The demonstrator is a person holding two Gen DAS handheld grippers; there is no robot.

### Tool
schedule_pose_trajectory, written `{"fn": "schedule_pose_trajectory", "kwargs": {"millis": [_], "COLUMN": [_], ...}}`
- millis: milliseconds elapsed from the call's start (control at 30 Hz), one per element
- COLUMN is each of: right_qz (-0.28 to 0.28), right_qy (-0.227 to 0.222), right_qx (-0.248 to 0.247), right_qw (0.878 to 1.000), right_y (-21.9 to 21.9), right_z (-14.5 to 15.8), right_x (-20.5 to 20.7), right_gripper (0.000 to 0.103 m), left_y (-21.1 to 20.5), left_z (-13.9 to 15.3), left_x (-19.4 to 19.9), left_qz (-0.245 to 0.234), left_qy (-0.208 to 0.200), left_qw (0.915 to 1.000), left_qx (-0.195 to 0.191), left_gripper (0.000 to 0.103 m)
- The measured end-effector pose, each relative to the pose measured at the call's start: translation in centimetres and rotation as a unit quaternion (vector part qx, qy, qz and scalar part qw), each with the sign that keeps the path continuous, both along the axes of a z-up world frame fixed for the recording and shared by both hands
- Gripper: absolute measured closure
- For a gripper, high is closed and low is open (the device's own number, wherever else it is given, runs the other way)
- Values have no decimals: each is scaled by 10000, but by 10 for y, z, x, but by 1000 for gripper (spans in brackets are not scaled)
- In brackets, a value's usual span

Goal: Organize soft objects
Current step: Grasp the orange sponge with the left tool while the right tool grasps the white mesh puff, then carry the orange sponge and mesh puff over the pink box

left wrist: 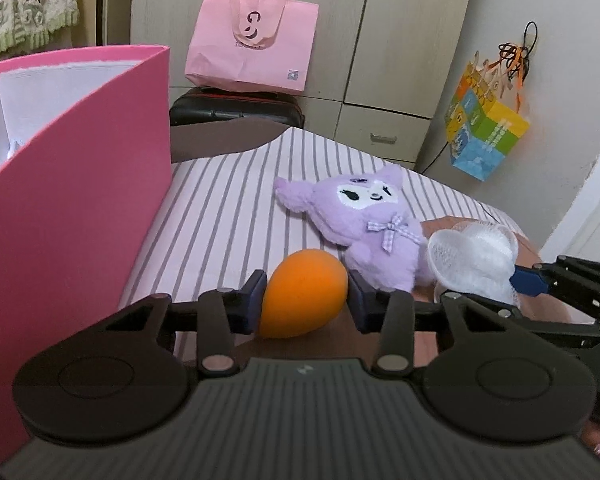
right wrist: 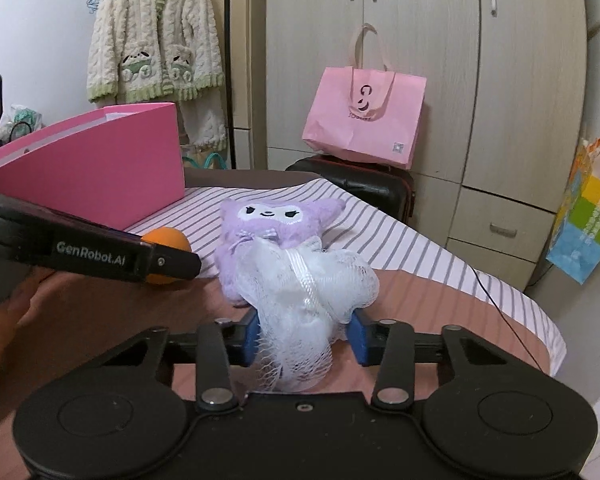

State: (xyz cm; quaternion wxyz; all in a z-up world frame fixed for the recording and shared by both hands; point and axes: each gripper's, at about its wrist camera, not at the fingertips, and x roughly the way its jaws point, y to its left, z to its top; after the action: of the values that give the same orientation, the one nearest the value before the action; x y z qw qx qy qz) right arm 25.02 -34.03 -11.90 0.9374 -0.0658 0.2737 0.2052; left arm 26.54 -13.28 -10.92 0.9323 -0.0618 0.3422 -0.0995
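Observation:
An orange egg-shaped sponge [left wrist: 304, 296] lies on the striped bed sheet [left wrist: 220, 208], and my left gripper [left wrist: 306, 300] is shut on it, a pad pressing each side. A white mesh bath puff [right wrist: 304, 292] sits between the pads of my right gripper [right wrist: 304, 336], which is shut on it. Just behind both lies a purple plush toy [left wrist: 364, 220] on its back, touching the puff [left wrist: 472, 256]. In the right wrist view the left gripper's fingers [right wrist: 172, 264] cover part of the sponge [right wrist: 168, 240], left of the plush [right wrist: 276, 220].
A tall open pink box [left wrist: 72, 200] stands on the bed at the left, close to the sponge. Beyond the bed's foot a pink tote bag [left wrist: 252, 48] rests on a black suitcase [left wrist: 236, 110] against the wardrobe. A colourful bag [left wrist: 484, 128] hangs at the right.

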Motion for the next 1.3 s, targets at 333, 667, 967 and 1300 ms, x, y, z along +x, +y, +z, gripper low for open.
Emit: {"fn": "schedule_pose_trajectory", "kwargs": {"millis": [333, 667, 967, 1300], "right_qz": [-634, -736, -626, -375], "right_qy": [145, 279, 516, 780], "right_qx": [295, 564, 600, 464], "right_qw": [9974, 9953, 9949, 9952], "right_y": [-10, 2, 16, 33], "right_z": [7, 17, 20, 26], "right_x": [-24, -61, -102, -146], "right_gripper": [59, 58, 57, 57], "left_y": [6, 12, 33, 54], "left_z": [9, 22, 22, 21], "left_x": [-23, -65, -106, -150], "left_qz": [-104, -553, -851, -1314], "left_qy": [-42, 29, 369, 644], "left_qw": [9999, 9982, 9954, 9880], "left_qx": [-96, -210, -255, -500], "left_gripper": [62, 62, 62, 62]}}
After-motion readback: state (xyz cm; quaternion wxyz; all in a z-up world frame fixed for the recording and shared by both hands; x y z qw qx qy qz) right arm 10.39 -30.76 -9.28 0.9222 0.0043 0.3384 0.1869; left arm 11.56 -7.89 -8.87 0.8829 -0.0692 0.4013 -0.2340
